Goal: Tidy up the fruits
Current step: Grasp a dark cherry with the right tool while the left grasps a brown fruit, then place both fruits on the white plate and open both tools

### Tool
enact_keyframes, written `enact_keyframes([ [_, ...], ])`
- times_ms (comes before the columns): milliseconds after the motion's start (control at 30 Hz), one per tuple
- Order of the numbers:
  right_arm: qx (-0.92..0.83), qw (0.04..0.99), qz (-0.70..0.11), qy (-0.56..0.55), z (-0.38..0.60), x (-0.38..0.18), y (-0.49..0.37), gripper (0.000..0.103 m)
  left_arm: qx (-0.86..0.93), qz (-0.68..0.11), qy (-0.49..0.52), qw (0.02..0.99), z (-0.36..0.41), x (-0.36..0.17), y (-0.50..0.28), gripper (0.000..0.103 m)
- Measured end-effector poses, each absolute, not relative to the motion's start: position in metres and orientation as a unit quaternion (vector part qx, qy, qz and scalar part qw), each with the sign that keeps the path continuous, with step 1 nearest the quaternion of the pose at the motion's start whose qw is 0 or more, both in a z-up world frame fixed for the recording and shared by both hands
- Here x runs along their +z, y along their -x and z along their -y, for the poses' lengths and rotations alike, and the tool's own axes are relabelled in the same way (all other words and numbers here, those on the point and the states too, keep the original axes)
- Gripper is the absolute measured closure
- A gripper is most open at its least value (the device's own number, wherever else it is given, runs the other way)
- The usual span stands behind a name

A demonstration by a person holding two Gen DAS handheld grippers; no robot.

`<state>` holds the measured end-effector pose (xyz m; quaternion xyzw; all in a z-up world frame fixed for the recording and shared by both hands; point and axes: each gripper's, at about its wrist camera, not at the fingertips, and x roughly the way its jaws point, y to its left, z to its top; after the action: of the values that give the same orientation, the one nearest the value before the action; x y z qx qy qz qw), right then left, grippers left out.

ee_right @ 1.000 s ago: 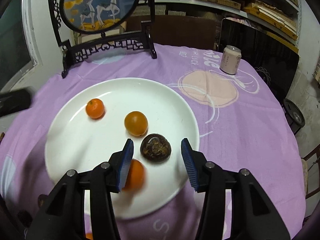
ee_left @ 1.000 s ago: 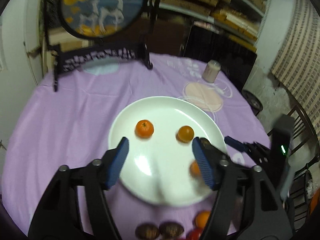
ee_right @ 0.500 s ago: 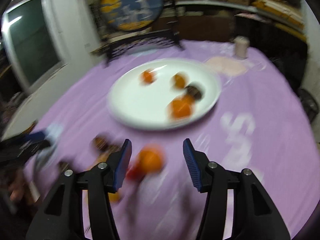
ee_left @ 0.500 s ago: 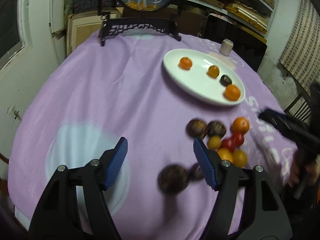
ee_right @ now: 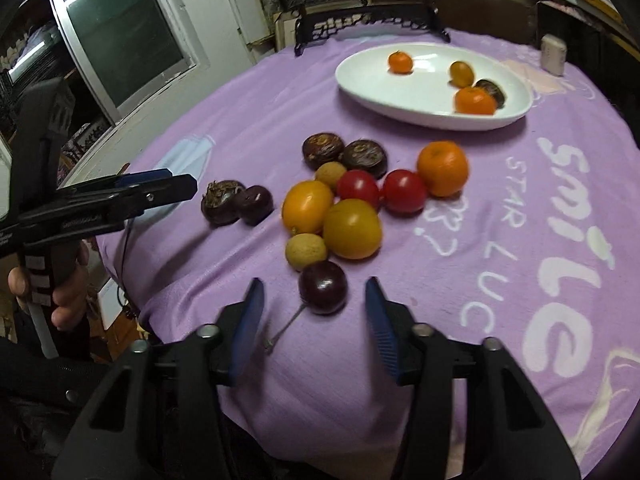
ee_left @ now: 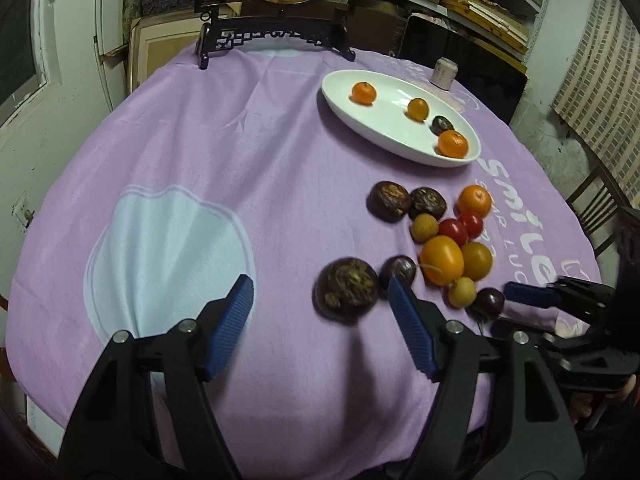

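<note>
The left gripper (ee_left: 320, 320) hangs over the purple-clothed table (ee_left: 200, 152) with its blue fingers (ee_left: 234, 320) spread wide and nothing gripped; a rough dark brown fruit (ee_left: 346, 290) lies on the cloth just ahead of the gap, closer to the right finger, with a smaller dark fruit (ee_left: 398, 270) touching it beyond that finger's tip. The right gripper (ee_right: 314, 322) has just been closing its jaws, yet its fingers (ee_right: 378, 320) stand apart and press on nothing: a dark cherry (ee_right: 322, 287) with its stalk trailing back toward the left finger sits on the cloth between the fingertips, clear of both pads. Just beyond the cherry lies the loose cluster of fruits (ee_right: 352, 200), with pale round ones, yellow-orange ones, two red tomatoes and an orange touching one another. Far ahead of both pairs of fingers a white plate (ee_left: 352, 120) holds two oranges, a yellow-orange fruit and one dark fruit. A hand (ee_right: 60, 280) grips the left gripper's handle at the right view's left edge.
</note>
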<state>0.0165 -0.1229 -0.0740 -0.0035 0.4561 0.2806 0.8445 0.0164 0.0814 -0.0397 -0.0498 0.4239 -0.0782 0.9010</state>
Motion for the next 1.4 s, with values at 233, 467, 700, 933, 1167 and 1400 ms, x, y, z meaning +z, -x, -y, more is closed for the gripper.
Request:
enact_keyframes([
  [233,0.251,0.858,-0.448,0.027,0.120,-0.074,-0.016,0.074,-0.095,-0.439,0.026,0.893,-0.066,-0.051,-0.010,0.031],
  [467,0.212,0.872,-0.441,-0.006,0.151,-0.066,-0.016,0.074,-0.086,-0.453,0.023,0.887,-0.062,-0.072,-0.027,0.040],
  [700,0.223,0.868,-0.443,-0.026,0.156,-0.068,-0.015,0.074,-0.080,-0.434,-0.006,0.897,-0.050,-0.074,-0.033,0.059],
  [933,0.222,0.871,-0.438,-0.029,0.159,-0.066,-0.011,0.074,-0.112,-0.432,0.004,0.895,-0.041,-0.065,-0.023,0.061],
  [1167,0.217,0.873,-0.434,-0.038,0.167,-0.064,-0.017,0.074,-0.127,-0.407,0.014,0.904,-0.039,-0.034,-0.015,0.061],
  [1400,0.218,0.881,-0.418,-0.037,0.171,-0.052,-0.032,0.074,-0.141,-0.396,-0.001,0.907,-0.025,-0.016,-0.034,0.061],
])
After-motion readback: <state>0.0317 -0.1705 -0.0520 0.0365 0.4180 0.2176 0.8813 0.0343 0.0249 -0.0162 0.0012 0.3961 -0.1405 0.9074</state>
